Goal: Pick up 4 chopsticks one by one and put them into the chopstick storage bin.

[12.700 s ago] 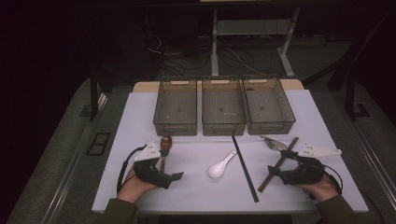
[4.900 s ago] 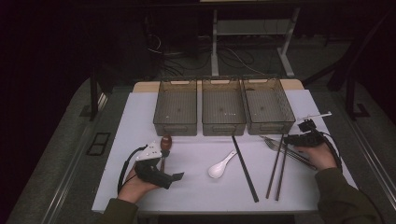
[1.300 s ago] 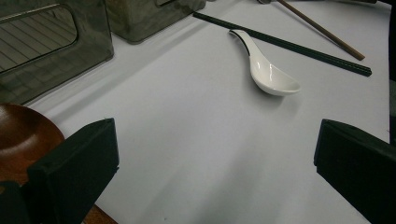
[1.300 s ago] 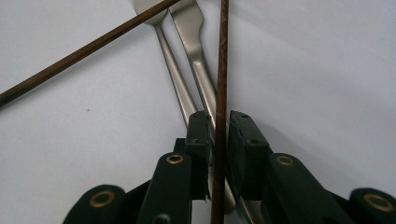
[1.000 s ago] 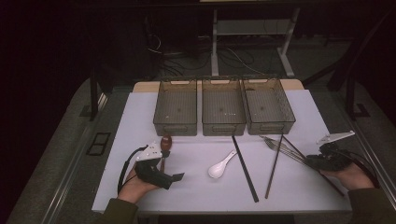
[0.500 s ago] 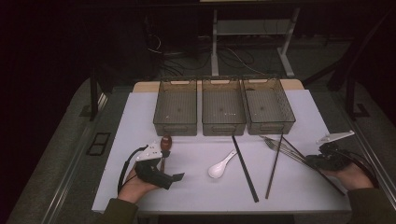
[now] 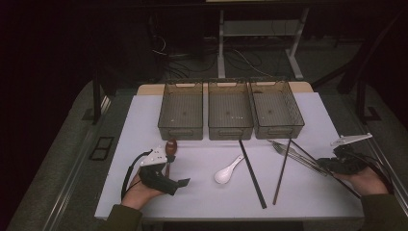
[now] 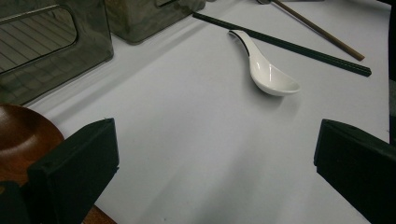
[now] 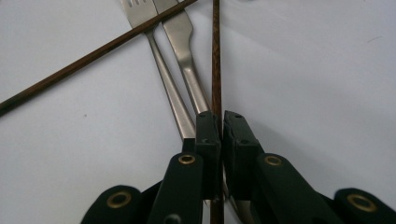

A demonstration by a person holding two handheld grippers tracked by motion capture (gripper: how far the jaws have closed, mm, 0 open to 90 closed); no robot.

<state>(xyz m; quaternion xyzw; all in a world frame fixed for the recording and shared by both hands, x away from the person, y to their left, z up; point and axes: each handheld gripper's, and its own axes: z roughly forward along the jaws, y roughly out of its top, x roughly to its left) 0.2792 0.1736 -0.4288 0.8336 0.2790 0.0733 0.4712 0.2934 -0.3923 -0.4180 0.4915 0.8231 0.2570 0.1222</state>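
Looking down from the high view, you have your right gripper (image 7: 326,165) at the table's right edge, pinched onto a thin brown chopstick (image 7: 308,152) that runs up-left over two metal forks (image 7: 294,154). A second brown chopstick (image 7: 282,171) lies just left of them, then a long black chopstick (image 7: 251,173) and a glossy white spoon (image 7: 228,171). Three smoky wire-mesh bins (image 7: 230,116) stand in a row behind. Your left gripper (image 7: 175,183) rests near a brown wooden spoon (image 7: 171,147); the spoon's handle is hidden behind it.

In the left gripper view, your jaws stand wide apart, nothing between them. The rounded wooden spoon (image 8: 21,140) is cut off at the left edge, touching the left pad. The white spoon (image 8: 268,70) lies ahead on the matte white table (image 8: 187,140).

In the right gripper view, your jaws have just been closing and now clamp the slim chopstick (image 9: 215,60) between the pads. The smooth steel fork handles (image 9: 180,60) pass underneath, their ends hidden by the jaws.
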